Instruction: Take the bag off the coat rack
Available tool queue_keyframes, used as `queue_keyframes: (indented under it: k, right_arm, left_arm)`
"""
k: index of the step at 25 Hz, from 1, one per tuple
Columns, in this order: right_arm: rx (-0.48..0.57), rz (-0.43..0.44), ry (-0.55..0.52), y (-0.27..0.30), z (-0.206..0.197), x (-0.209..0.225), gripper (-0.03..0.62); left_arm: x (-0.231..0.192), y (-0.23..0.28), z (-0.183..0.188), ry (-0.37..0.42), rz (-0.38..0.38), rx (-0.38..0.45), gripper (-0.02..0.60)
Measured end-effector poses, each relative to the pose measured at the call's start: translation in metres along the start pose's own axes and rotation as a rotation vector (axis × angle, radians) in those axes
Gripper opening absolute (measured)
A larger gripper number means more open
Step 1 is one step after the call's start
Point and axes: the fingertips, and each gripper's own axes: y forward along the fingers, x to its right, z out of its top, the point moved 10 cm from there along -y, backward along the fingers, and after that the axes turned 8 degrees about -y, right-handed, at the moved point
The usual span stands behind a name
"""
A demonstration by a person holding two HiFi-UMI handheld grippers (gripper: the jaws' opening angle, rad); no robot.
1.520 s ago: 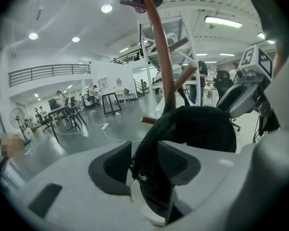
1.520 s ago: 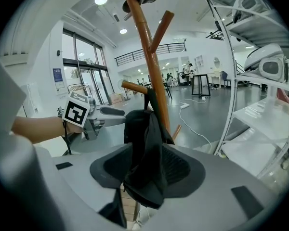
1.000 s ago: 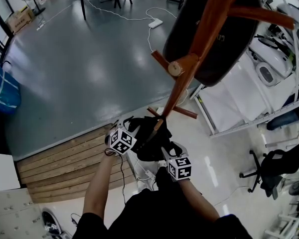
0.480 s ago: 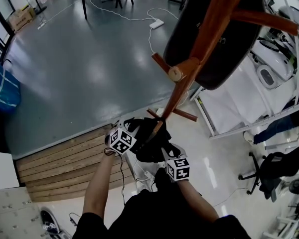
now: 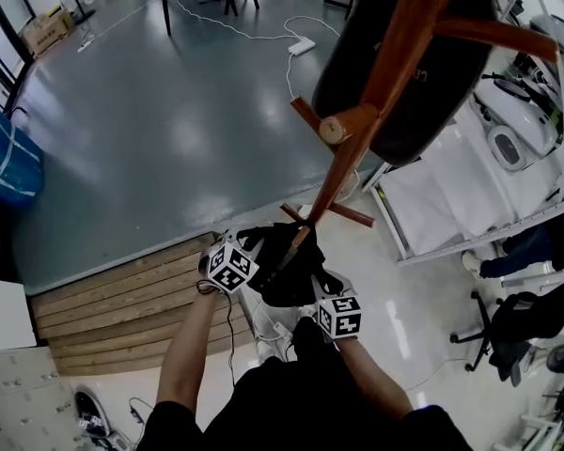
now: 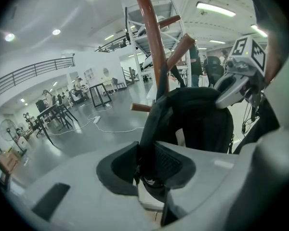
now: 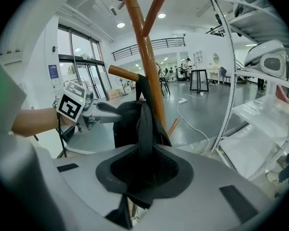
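Note:
A black bag (image 5: 287,271) hangs low on the brown wooden coat rack (image 5: 357,130), close to its pole. My left gripper (image 5: 261,254) comes at it from the left and my right gripper (image 5: 315,287) from the right. In the left gripper view the jaws of my left gripper (image 6: 144,165) are closing, and a black strap of the bag (image 6: 202,124) is pinched between the pads. In the right gripper view my right gripper (image 7: 142,170) is also closing, with bunched strap fabric of the bag (image 7: 127,124) between its pads, just in front of the pole (image 7: 142,47).
A large black item (image 5: 423,73) hangs high on the rack, near my head. A white metal shelf frame (image 5: 451,195) stands to the right, an office chair (image 5: 517,318) beyond it. Wooden boards (image 5: 113,299) lie at the left, and a cable with a power strip (image 5: 301,45) lies on the grey floor.
Both grippers stay at the bag with barely any shift. The view has drifted slightly.

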Motion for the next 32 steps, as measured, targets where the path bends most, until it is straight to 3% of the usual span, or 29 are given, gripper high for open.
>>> queue_keyframes:
  k: [32]
  right_arm:
    - [0.069, 0.1, -0.1, -0.061, 0.004, -0.021, 0.066]
  left_arm:
    - [0.061, -0.097, -0.011, -0.161, 0.108, 0.05, 0.089]
